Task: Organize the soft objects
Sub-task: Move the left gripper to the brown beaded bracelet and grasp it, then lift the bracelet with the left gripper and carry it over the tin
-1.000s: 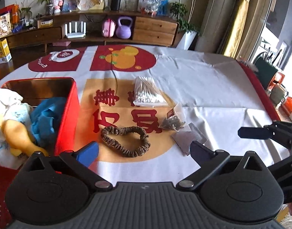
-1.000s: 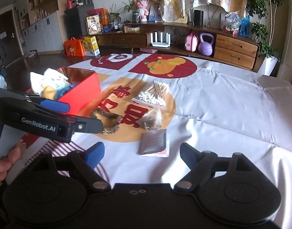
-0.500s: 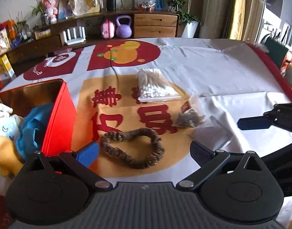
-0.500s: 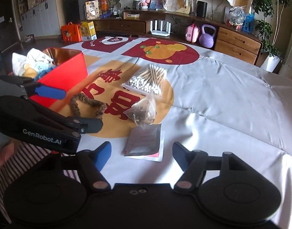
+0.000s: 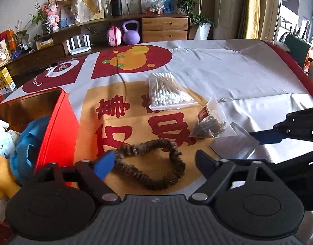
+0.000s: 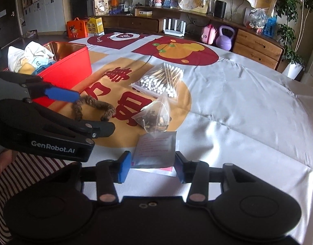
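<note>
Left gripper (image 5: 154,161) closing around brown scrunchie (image 5: 154,163) (pads not yet pressing), right gripper (image 6: 152,168) closing around flat packet (image 6: 156,151), unpinched.

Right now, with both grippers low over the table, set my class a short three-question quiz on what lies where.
1. True or false: the brown ruffled fabric hair band lies inside the red metal box.
2. Which item lies between the right gripper fingers? A) clear bag of cotton swabs B) flat grey foil sachet C) clear pyramid tea bag
3. Fill in: the left gripper fingers stand either side of the ____.

Key: 1 false, it lies on the printed tablecloth beside the box; 2 B; 3 hair band.
</note>
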A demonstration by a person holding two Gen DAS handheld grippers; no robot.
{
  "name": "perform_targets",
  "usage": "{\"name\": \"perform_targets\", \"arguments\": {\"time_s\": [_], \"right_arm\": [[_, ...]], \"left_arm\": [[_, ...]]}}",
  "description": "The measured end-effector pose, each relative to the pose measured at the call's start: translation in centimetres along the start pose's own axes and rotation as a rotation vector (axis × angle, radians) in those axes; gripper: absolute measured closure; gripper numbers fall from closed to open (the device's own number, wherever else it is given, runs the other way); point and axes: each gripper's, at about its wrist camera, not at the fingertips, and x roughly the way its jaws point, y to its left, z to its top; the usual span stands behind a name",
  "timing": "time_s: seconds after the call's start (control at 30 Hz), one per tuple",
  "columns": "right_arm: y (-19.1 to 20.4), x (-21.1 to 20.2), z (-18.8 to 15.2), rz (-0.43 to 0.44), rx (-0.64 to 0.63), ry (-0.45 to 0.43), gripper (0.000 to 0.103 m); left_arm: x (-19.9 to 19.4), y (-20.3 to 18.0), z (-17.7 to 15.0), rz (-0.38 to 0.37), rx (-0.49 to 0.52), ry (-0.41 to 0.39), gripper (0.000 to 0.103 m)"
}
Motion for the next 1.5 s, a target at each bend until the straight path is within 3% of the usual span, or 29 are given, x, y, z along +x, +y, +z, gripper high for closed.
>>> {"name": "perform_targets", "arguments": {"time_s": [0.03, 0.13, 0.2, 0.23, 0.33, 0.37, 0.6, 0.97, 1.17, 1.3, 1.4, 1.47, 1.5], "right_arm": [[0.0, 0.0, 0.0, -0.002, 0.0, -0.006, 0.059], [0.2, -0.1, 0.1, -0.007, 0.001, -0.013, 0.062], [0.2, -0.1, 0.1, -0.012, 0.007, -0.016, 0.065], [0.3, -0.1, 0.1, -0.011, 0.011, -0.017, 0.082], [0.1, -0.4, 0.2, -0.007, 0.036, -0.025, 0.084], [0.1, -0.4, 0.2, -0.009, 0.038, -0.026, 0.086], [0.1, -1.8, 0.0, 0.012, 0.09, -0.058, 0.099], [0.4, -4.9, -0.8, 0.028, 0.176, -0.089, 0.102], [0.1, -6.0, -1.2, 0.038, 0.196, -0.095, 0.102], [-0.3, -6.0, -1.5, 0.044, 0.221, -0.082, 0.102], [-0.5, -5.9, -1.7, 0.049, 0.227, -0.078, 0.102], [-0.6, -5.8, -1.7, 0.057, 0.231, -0.076, 0.102], [-0.7, -5.7, -1.8, 0.059, 0.231, -0.076, 0.102]], "left_arm": [[0.0, 0.0, 0.0, -0.002, 0.002, 0.0, 0.035], [0.0, 0.0, -0.2, -0.01, 0.005, 0.001, 0.045], [-0.1, 0.0, -0.2, -0.018, 0.006, -0.004, 0.061], [-0.2, 0.0, -0.2, -0.019, 0.009, -0.004, 0.069], [-0.4, 0.0, -0.2, -0.028, 0.012, -0.005, 0.075], [-0.4, -0.1, -0.2, -0.03, 0.017, -0.005, 0.083], [-1.3, 0.0, -0.1, -0.038, 0.009, -0.011, 0.093], [-3.1, 0.8, -0.5, -0.035, -0.019, -0.017, 0.094], [-3.5, 1.6, -0.2, -0.108, -0.078, -0.008, 0.094], [-2.8, 2.2, 0.5, -0.101, -0.113, 0.021, 0.092], [-2.3, 2.0, 0.7, -0.09, -0.087, 0.027, 0.079], [-2.0, 1.9, 0.9, -0.087, -0.079, 0.025, 0.065], [-1.9, 1.9, 0.9, -0.085, -0.079, 0.018, 0.049]]}}
